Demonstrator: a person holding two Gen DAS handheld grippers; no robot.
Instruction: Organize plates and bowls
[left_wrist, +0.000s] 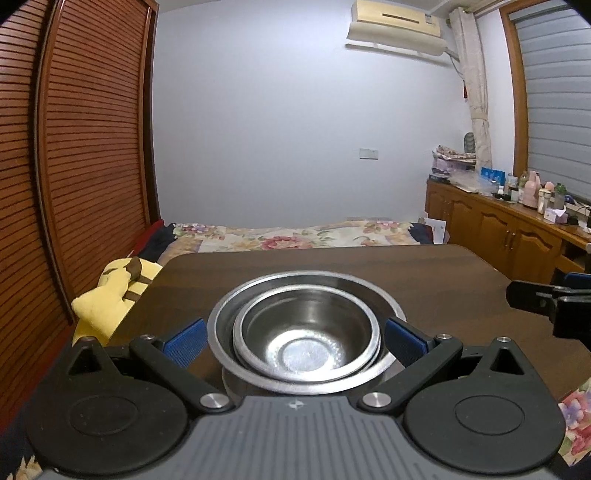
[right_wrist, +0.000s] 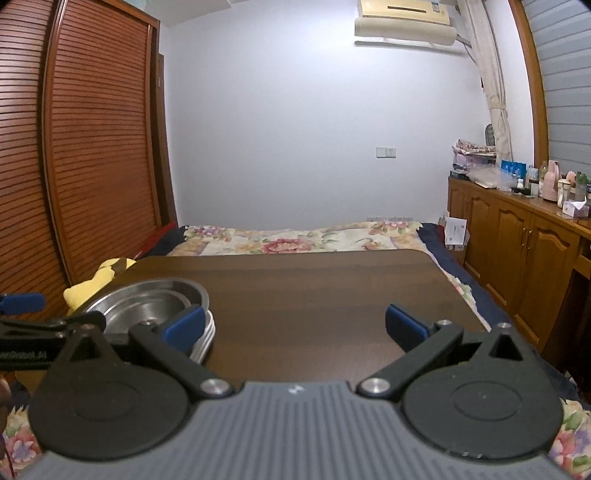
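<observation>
The small bowl (left_wrist: 306, 339) is showing as polished steel, its floor catching a bright, slightly speckled glare, and the larger bowl (left_wrist: 221, 332) around it is gleaming with a duller brushed sheen. Under them the white plates (right_wrist: 207, 338) are looking like smooth glazed ware. The table (right_wrist: 314, 291) is wearing a dark wood-grain finish, smooth and faintly satin. The left gripper (left_wrist: 295, 341) is showing matt black plastic arms, ribbed grey housing, bright metal pivots and ribbed blue pads (left_wrist: 186, 341). The right gripper (right_wrist: 295, 328) is looking the same. The plush toy (left_wrist: 110, 299) is appearing soft, yellow cloth. The wardrobe door (left_wrist: 92, 147) is glowing as slatted, varnished wood.
</observation>
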